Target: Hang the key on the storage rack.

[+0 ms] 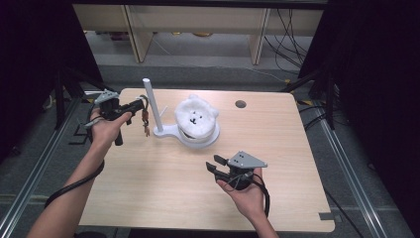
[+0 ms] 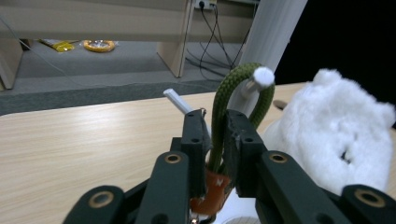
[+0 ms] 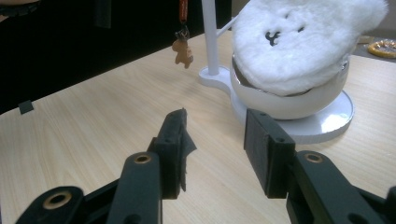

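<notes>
A keychain point(image 1: 145, 121) with a green cord loop point(image 2: 224, 93), an orange tag and a small brown charm point(image 3: 182, 51) hangs from a peg point(image 2: 263, 77) of the white stand point(image 1: 147, 99). My left gripper point(image 2: 215, 116) is level at that peg, its jaws on either side of the cord, slightly apart and not pressing it. In the high view the left gripper point(image 1: 140, 105) sits just left of the stand's pole. A white plush face point(image 1: 195, 115) rests in the stand's round white dish point(image 3: 299, 109). My right gripper point(image 1: 214, 163) is open and empty in front of the dish, low over the table.
The wooden table point(image 1: 277, 163) has a round cable hole point(image 1: 240, 104) at the back right. Beyond the far edge are shelf legs and floor cables point(image 1: 287, 34). Dark frames flank both sides. A second short white peg point(image 2: 177, 100) sticks out from the stand.
</notes>
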Demonstrator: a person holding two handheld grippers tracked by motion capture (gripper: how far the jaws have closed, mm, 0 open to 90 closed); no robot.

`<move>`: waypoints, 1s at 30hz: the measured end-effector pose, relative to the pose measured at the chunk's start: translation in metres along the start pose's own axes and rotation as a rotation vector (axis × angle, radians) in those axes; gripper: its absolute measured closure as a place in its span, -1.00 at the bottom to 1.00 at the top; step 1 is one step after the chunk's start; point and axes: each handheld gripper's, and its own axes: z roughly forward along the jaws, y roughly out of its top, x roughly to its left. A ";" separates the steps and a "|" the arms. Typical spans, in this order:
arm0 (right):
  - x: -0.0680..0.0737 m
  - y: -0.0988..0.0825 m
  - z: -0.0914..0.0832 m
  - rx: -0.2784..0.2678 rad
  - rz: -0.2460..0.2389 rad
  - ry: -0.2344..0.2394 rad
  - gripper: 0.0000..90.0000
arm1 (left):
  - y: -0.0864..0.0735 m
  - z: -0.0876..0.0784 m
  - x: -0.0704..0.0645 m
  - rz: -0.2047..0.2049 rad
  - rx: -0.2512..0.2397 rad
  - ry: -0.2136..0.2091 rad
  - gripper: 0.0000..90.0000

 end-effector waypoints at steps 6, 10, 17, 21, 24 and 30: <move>-0.003 -0.001 -0.001 -0.008 0.020 -0.001 0.33 | -0.004 -0.010 0.000 0.051 0.010 0.032 0.58; -0.008 0.002 -0.003 -0.010 0.011 -0.010 0.33 | -0.006 -0.018 -0.001 0.074 0.003 0.045 0.47; -0.017 0.006 -0.011 -0.001 -0.006 -0.045 0.30 | -0.014 -0.032 -0.006 0.104 -0.010 0.056 0.21; -0.024 0.007 -0.016 -0.002 -0.001 -0.060 0.28 | -0.020 -0.040 -0.011 0.126 -0.014 0.057 0.10; -0.030 0.007 -0.020 0.000 -0.004 -0.079 0.26 | -0.026 -0.047 -0.015 0.131 -0.021 0.054 0.04; -0.041 0.002 -0.030 0.015 0.017 -0.116 0.23 | -0.035 -0.061 -0.022 0.148 -0.028 0.050 -0.01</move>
